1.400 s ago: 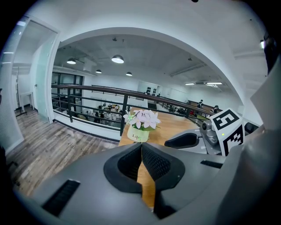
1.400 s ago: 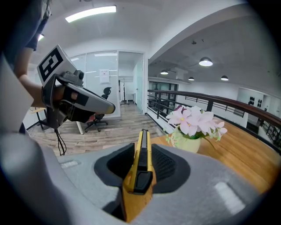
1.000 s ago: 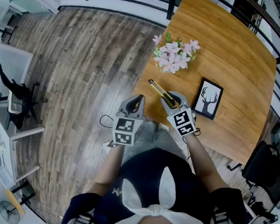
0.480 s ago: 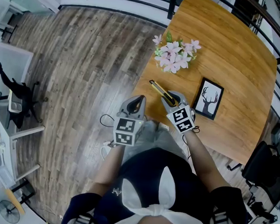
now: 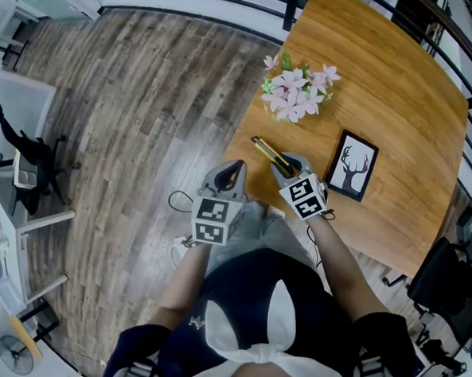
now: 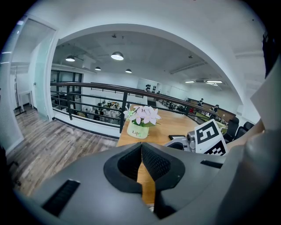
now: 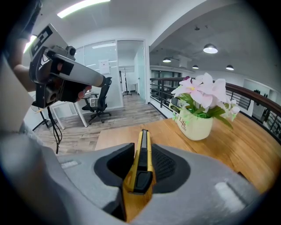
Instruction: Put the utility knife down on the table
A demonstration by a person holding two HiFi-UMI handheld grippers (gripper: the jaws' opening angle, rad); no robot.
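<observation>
Head view: the right gripper (image 5: pixel 281 164) was clamped on the knife (image 5: pixel 266 151), jaws part-way apart with the yellow body between the pads. The knife stuck out from the jaws over the table (image 5: pixel 401 90), on the person's side of the pot (image 5: pixel 296 92) and close to the table edge left of the pot. Could not tell from here whether it touched the wood. The left gripper (image 5: pixel 230 174) hung off that edge, over the floor, farther from the pot than the knife was. A frame (image 5: pixel 350 167) lay flat to the right of the pot, apart from the knife. Left gripper view: the jaws were closed together with nothing in them; the pot (image 6: pixel 137 130) showed ahead and the right gripper's marker cube to the right of the pot. Right gripper view: the pads pressed both sides of the knife (image 7: pixel 141 162), slider up, tip aimed at the table corner left of the pot (image 7: pixel 196 125), with a gap to the wood below the tip. No blade seen out. Risks, as a judgement: the spot sat close to the edge left of the pot, so letting go there could send the knife sliding or tipping off to the floor. The knife sloped tip-down, so opening the jaws while it was above the wood could make it land tip first and skid. A swing toward the pot could knock it.
</observation>
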